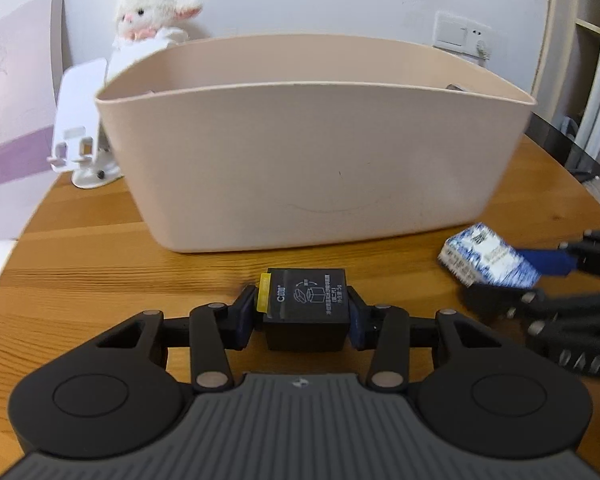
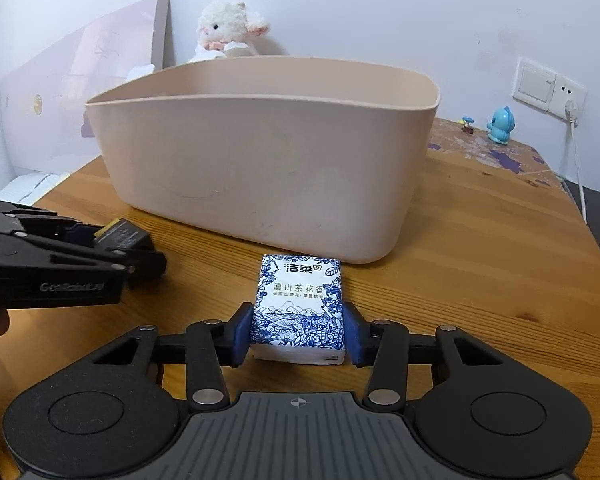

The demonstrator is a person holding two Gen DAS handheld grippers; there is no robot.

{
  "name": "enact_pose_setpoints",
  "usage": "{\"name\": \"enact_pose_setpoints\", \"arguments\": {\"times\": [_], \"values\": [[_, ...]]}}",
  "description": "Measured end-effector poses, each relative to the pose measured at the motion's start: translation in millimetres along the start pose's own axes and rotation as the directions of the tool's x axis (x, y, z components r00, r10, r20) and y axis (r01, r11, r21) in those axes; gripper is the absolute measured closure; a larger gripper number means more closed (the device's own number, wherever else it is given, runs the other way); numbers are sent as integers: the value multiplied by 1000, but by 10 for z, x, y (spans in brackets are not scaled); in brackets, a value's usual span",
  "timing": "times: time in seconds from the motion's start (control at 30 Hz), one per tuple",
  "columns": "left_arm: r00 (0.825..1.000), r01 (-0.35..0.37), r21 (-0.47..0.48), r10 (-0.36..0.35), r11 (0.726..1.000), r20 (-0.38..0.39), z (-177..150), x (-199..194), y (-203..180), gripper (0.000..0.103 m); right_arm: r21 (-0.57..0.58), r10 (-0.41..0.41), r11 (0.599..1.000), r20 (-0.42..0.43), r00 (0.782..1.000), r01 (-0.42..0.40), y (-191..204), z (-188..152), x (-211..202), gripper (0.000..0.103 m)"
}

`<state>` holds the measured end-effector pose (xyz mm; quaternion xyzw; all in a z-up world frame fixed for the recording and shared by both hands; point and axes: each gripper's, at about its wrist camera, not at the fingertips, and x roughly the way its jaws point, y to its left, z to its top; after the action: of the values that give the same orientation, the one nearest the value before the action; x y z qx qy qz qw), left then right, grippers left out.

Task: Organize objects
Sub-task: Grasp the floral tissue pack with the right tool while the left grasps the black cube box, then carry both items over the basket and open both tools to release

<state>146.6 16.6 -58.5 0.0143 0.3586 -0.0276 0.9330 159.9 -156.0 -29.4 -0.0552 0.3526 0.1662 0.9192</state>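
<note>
A small black box (image 1: 306, 300) with white print and a yellow tab sits on the wooden table (image 1: 80, 264). My left gripper (image 1: 302, 318) is shut on it, a blue pad pressed to each side. A blue-and-white tissue pack (image 2: 298, 304) lies flat on the table, and my right gripper (image 2: 298, 334) is shut on its near end. A large beige bin (image 1: 312, 168) stands just behind both items, its inside hidden by the near wall. The right wrist view shows the left gripper (image 2: 134, 250) with the black box (image 2: 120, 236) at the left. In the left wrist view the tissue pack (image 1: 488, 260) is at the right.
A white plush lamb (image 2: 232, 28) and a white phone stand (image 1: 80, 120) are behind the bin. A blue figurine (image 2: 500, 120) stands at the table's far right, near a wall socket (image 2: 568, 100) with a cord. A canvas board (image 2: 100, 80) leans on the left wall.
</note>
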Motion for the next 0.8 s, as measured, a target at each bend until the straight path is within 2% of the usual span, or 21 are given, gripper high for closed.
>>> {"name": "enact_pose_setpoints", "arguments": {"times": [0.2, 0.43, 0.6, 0.8], "values": [[999, -4, 28, 2, 1000, 46, -3, -356, 72, 56, 2, 8, 1000, 33, 999, -8, -19, 0, -347, 60], [993, -18, 81, 8, 997, 117, 37, -781, 87, 56, -19, -3, 1000, 114, 993, 5, -61, 122, -800, 60], [985, -27, 99, 9, 995, 175, 194, -990, 85, 56, -20, -4, 1000, 198, 980, 8, -114, 320, -1084, 60], [968, -55, 71, 36, 996, 249, 505, -1126, 86, 56, -21, -14, 1000, 288, 957, 21, -181, 615, -1279, 60]]}}
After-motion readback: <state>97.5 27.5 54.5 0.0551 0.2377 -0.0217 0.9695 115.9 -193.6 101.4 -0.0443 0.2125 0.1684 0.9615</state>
